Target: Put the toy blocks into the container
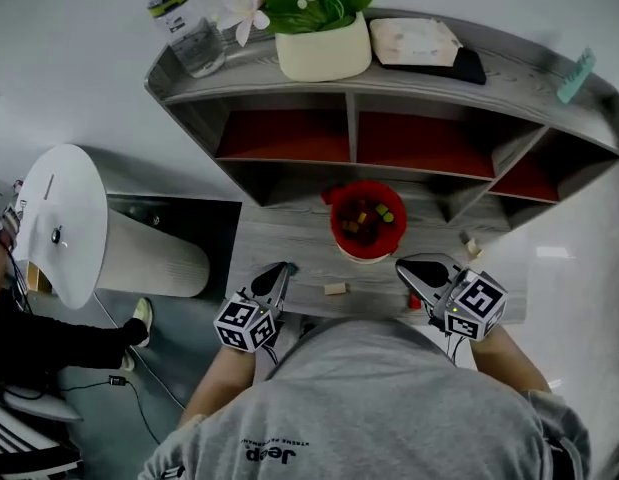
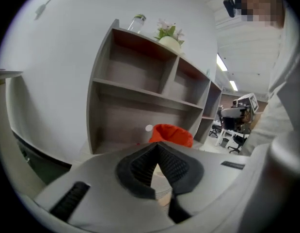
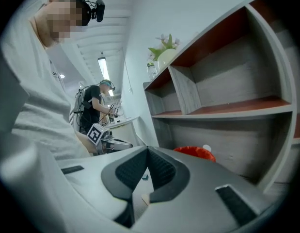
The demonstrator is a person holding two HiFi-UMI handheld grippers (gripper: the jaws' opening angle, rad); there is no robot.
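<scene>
Both grippers hover over the near edge of the desk, the left gripper [image 1: 282, 271] and right gripper [image 1: 407, 268] each clenched tip to tip on nothing. Between them, near that edge, lies a loose tan block [image 1: 335, 289]; a small red block [image 1: 414, 302] sits just beside the right gripper, and another tan block [image 1: 473, 247] lies toward the right edge. Farther in, mid-desk, the red container [image 1: 336, 226] already holds several blocks. By my reading the job is partly done, with at least three blocks left
</scene>
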